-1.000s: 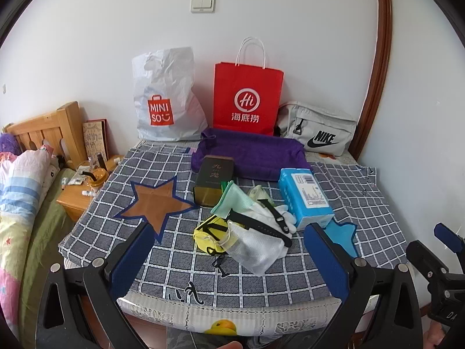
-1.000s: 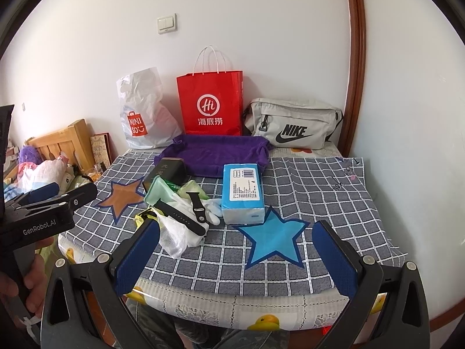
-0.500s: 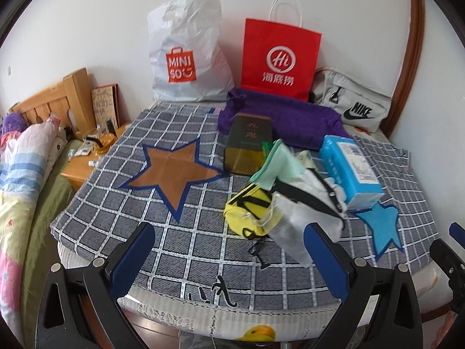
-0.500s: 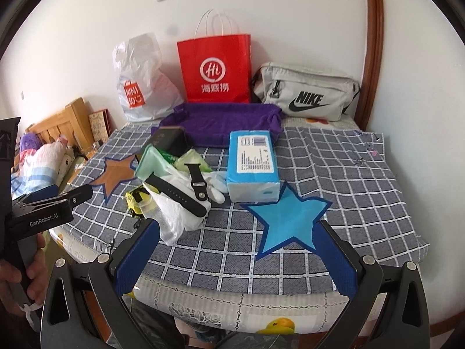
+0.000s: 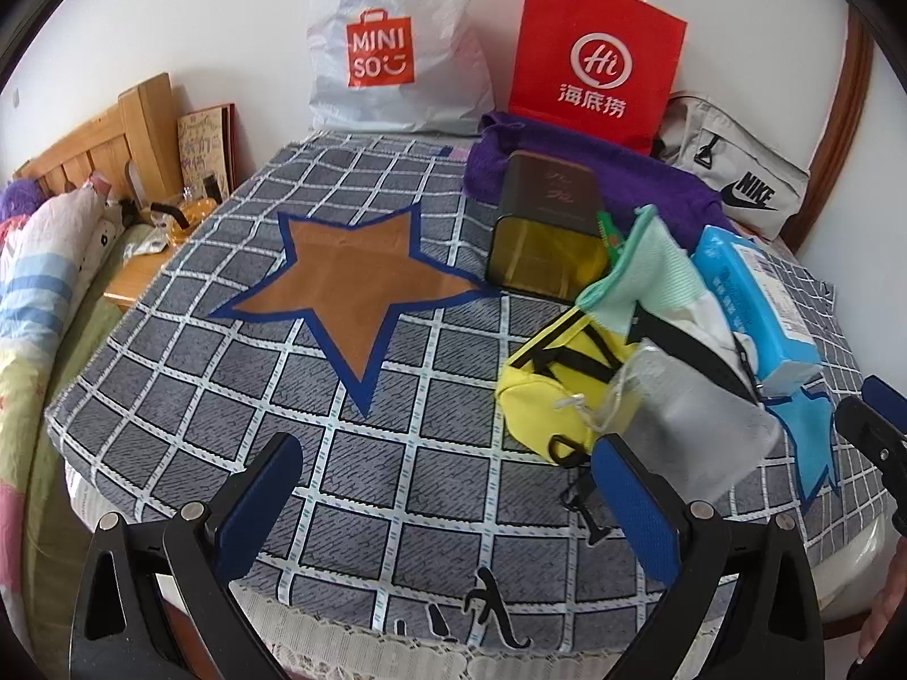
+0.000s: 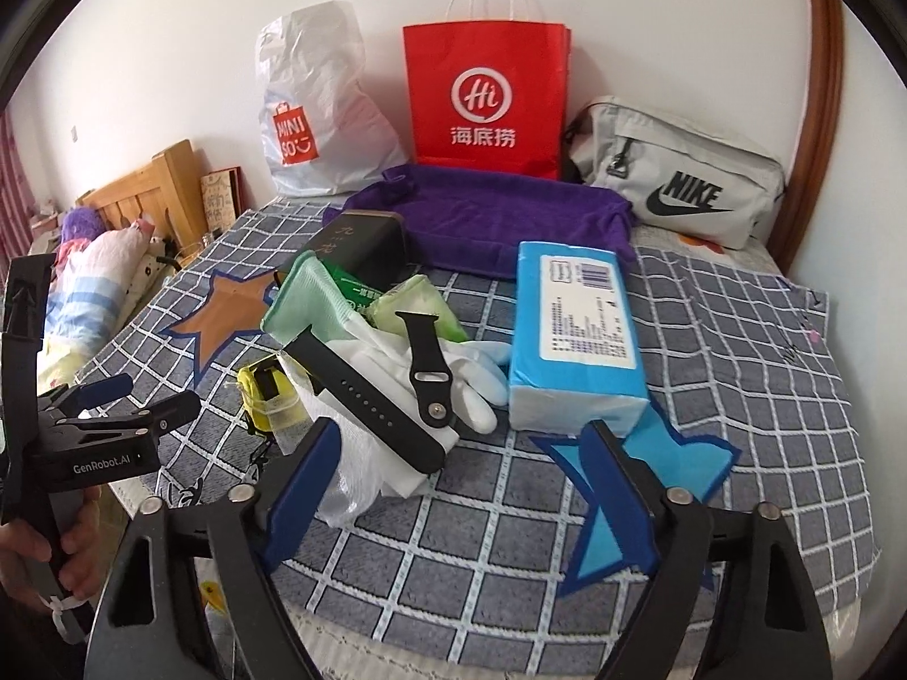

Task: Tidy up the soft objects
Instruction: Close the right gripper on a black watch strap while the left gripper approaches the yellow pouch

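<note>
We hold our left gripper (image 5: 448,501) over the near edge of the checked cloth (image 5: 397,453), its jaws wide apart with nothing in them. Our right gripper (image 6: 459,487) hangs near the pile, and its jaws are closing, but nothing sits between them. The soft things lie in a heap in the middle: a yellow pouch (image 5: 552,391), a green cloth (image 6: 309,306), a white glove (image 6: 476,379) and a black strap (image 6: 368,402). A blue tissue pack (image 6: 578,340) lies just beside them.
</note>
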A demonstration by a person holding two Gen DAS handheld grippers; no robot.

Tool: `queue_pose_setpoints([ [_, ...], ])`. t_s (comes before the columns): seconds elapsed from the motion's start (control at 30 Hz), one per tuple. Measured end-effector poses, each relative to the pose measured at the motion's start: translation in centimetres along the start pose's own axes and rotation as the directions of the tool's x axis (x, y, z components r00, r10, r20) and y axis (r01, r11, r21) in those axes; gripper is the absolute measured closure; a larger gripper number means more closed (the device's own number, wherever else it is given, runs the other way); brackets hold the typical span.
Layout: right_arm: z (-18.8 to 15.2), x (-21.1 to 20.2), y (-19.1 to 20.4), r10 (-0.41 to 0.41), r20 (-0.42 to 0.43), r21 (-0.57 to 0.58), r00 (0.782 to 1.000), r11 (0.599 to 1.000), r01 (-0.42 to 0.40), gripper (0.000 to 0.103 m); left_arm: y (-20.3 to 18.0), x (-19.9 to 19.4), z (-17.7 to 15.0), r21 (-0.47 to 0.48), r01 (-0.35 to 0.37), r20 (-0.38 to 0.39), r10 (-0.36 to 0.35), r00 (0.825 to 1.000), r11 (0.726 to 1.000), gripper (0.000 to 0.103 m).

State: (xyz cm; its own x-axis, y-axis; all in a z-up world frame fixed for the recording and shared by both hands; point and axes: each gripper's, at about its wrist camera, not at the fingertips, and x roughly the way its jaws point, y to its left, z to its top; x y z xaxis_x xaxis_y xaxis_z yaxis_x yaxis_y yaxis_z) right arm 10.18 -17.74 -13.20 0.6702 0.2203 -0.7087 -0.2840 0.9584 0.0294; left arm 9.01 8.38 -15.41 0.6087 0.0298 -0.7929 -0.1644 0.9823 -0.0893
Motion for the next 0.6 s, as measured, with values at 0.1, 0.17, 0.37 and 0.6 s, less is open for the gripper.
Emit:
queue_pose_setpoints([
  [0.1, 0.3, 1.6, 0.6, 0.023, -0.015, -0.025, 1.0, 0.999, -0.024, 0.039, 0.4, 1.2, -0.1, -0.016, 0.011, -0.021, -0.011, 1.0, 1.0, 0.001],
  [0.17, 0.5, 2.5, 1.0, 0.035, -0.026, -0.041, 0.999, 0.998, -0.036, 0.039, 0.6, 1.7, -0.1, -0.021, 0.022, -0.03, -0.022, 0.999, 1.0, 0.001],
  [0.37, 2.0, 5.2, 1.1, 0.036, -0.053, -0.037, 0.998, 0.999, -0.038, 0.056, 0.9, 2.5, 0.2, -0.026, 0.047, -0.04, -0.048, 0.998, 0.999, 0.001],
  [0.6, 2.1, 8.0, 0.4, 0.078, -0.123, 0.027, 0.989, 0.997, -0.075, 0.056, 1.3, 2.7, 0.7, -0.046, 0.094, -0.039, -0.095, 0.995, 0.995, 0.001],
])
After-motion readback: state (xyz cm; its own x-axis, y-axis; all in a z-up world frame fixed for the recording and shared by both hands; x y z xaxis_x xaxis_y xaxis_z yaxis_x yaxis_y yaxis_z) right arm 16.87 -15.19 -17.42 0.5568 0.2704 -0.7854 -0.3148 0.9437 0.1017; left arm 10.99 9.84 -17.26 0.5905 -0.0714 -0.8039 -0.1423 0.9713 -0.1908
